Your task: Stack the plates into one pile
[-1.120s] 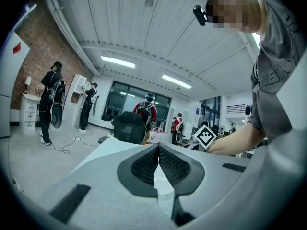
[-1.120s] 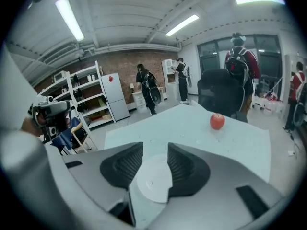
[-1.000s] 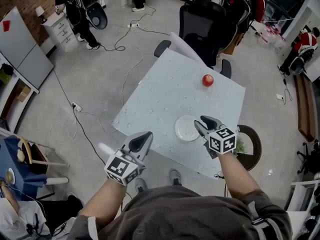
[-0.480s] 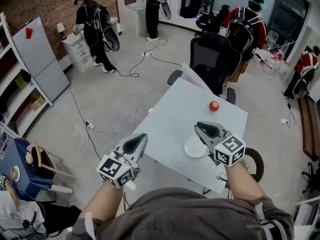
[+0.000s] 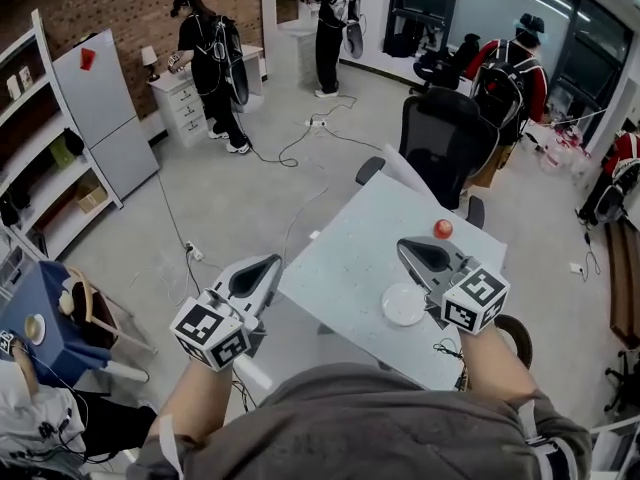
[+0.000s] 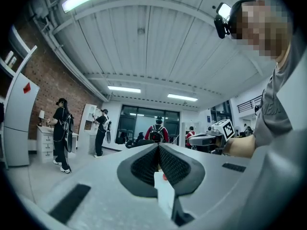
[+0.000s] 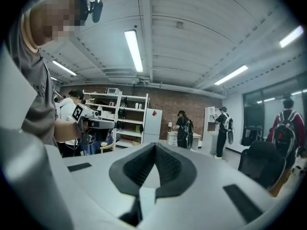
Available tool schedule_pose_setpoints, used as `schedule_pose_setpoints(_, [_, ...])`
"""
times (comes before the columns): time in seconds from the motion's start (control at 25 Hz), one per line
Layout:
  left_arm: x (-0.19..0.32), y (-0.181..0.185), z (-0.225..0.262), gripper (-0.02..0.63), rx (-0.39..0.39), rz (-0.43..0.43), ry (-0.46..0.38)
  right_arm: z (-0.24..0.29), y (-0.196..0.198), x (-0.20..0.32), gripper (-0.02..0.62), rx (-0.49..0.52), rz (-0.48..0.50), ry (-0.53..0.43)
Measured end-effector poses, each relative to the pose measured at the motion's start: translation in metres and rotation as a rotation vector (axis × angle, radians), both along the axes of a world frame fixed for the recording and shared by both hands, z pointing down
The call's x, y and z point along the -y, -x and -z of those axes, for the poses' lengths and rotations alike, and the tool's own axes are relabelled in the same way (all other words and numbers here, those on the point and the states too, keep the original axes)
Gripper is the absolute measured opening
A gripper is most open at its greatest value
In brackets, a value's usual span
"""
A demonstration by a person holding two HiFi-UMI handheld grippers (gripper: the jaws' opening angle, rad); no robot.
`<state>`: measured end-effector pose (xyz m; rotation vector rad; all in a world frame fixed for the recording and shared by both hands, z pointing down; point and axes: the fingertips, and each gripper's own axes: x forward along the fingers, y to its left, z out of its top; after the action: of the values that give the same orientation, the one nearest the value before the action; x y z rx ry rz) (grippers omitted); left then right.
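**Plate pile flat on table; both grippers closed and clear of it**

The white plate pile [image 5: 402,306] lies flat, face up, on the near right part of the pale table [image 5: 335,268]. It is round in outline, so it has no long axis and points no particular way. In the head view it reads as one white disc with a shallow raised rim. How many plates it comprises cannot be judged at this size. Its right edge runs just beside, perhaps under, the body of the right gripper [image 5: 404,244], which is held above the table. That gripper's jaws have just been closing and are pressed together with nothing between them. The left gripper [image 5: 274,261] is held off the table's left edge, its jaws likewise together and empty. A red apple [image 5: 441,229] sits farther back on the table, well apart from the pile. A black office chair [image 5: 447,138] stands behind the table.
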<state>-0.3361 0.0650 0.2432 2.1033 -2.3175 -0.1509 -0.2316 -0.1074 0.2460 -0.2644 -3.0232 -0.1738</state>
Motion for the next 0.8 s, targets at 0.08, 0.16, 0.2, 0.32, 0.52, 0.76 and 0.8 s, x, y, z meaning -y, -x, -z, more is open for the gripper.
schedule_pose_setpoints(0.08, [-0.006,0.002,0.007,0.006,-0.005,0.007,-0.013,0.002,0.002,-0.001,-0.008,0.001,0.003,0.002])
schedule_pose_setpoints(0.16, [-0.009,0.004,0.009,0.006,-0.007,0.012,-0.02,0.001,0.004,-0.002,-0.008,-0.003,0.005,-0.001])
schedule_pose_setpoints(0.2, [-0.01,0.005,0.01,0.006,-0.006,0.015,-0.022,0.0,0.005,-0.001,-0.008,-0.004,0.006,-0.003])
schedule_pose_setpoints(0.32, [-0.012,0.008,0.009,0.006,-0.002,0.023,-0.023,-0.004,0.01,-0.001,-0.008,-0.007,0.008,-0.001])
schedule_pose_setpoints(0.52, [-0.01,0.005,0.003,0.006,-0.019,0.02,-0.015,-0.007,0.012,-0.001,-0.009,-0.01,0.01,0.008])
schedule_pose_setpoints(0.76, [-0.009,0.006,-0.002,0.006,-0.021,0.017,-0.011,-0.012,0.016,-0.005,-0.009,-0.022,0.028,-0.008])
schedule_pose_setpoints(0.8, [-0.009,0.006,-0.002,0.006,-0.022,0.017,-0.01,-0.012,0.017,-0.006,-0.009,-0.023,0.029,-0.008])
